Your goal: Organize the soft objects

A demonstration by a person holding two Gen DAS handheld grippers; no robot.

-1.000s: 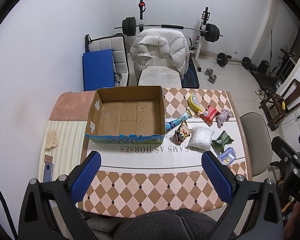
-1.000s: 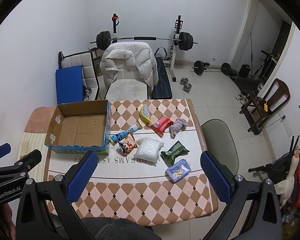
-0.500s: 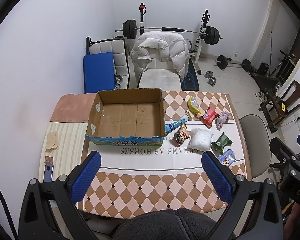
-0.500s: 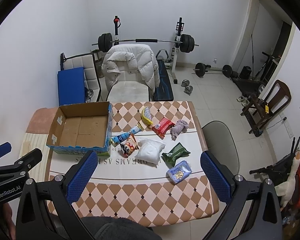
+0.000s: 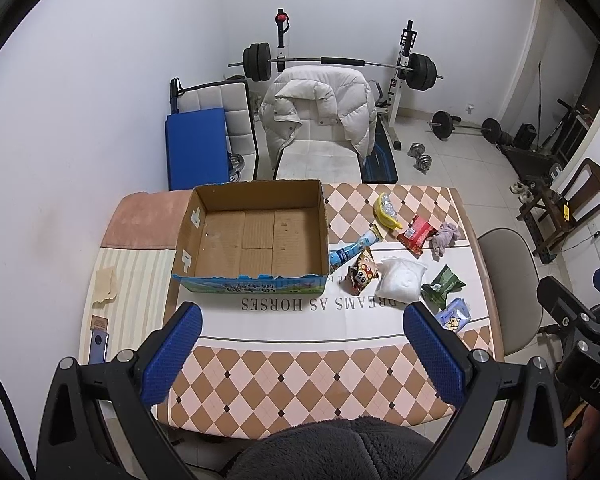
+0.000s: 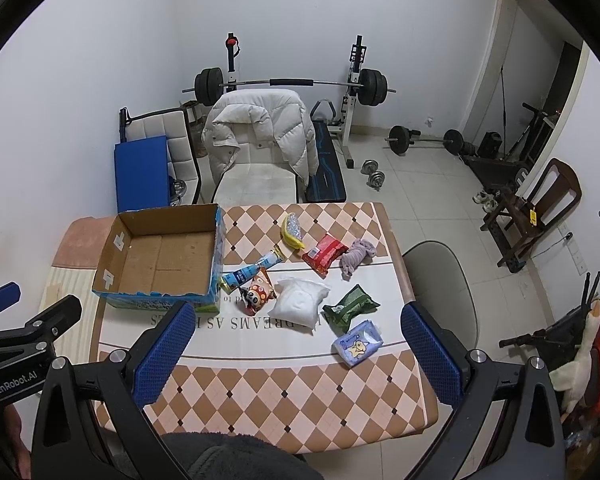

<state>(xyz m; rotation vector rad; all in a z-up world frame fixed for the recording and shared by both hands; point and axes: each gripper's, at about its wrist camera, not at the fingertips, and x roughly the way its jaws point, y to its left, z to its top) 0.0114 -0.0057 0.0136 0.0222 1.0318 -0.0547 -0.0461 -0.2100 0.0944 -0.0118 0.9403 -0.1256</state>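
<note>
An open, empty cardboard box (image 5: 256, 236) (image 6: 164, 256) stands on the table's left half. To its right lie several soft packets: a white pouch (image 5: 399, 278) (image 6: 300, 302), a green packet (image 5: 443, 282) (image 6: 349, 306), a blue tissue pack (image 5: 453, 316) (image 6: 357, 342), a red packet (image 5: 415, 232) (image 6: 323, 254), a yellow banana-shaped pack (image 5: 385, 210) (image 6: 292, 230), a blue tube (image 5: 353, 248) (image 6: 252, 270), a cartoon snack bag (image 5: 361, 274) (image 6: 258, 294) and a purple cloth (image 5: 443, 236) (image 6: 355, 258). My left gripper (image 5: 300, 348) and right gripper (image 6: 296, 344) are open and empty, held high above the near table edge.
The table (image 5: 300, 364) has a checkered cloth. A phone (image 5: 98, 346) lies at its left edge. A white chair with a jacket (image 5: 319, 120) stands behind, a grey chair (image 5: 507, 276) at the right. Gym weights stand by the back wall.
Both grippers have risen and pulled back a little, so the table and its objects look smaller. Nothing on the table has moved.
</note>
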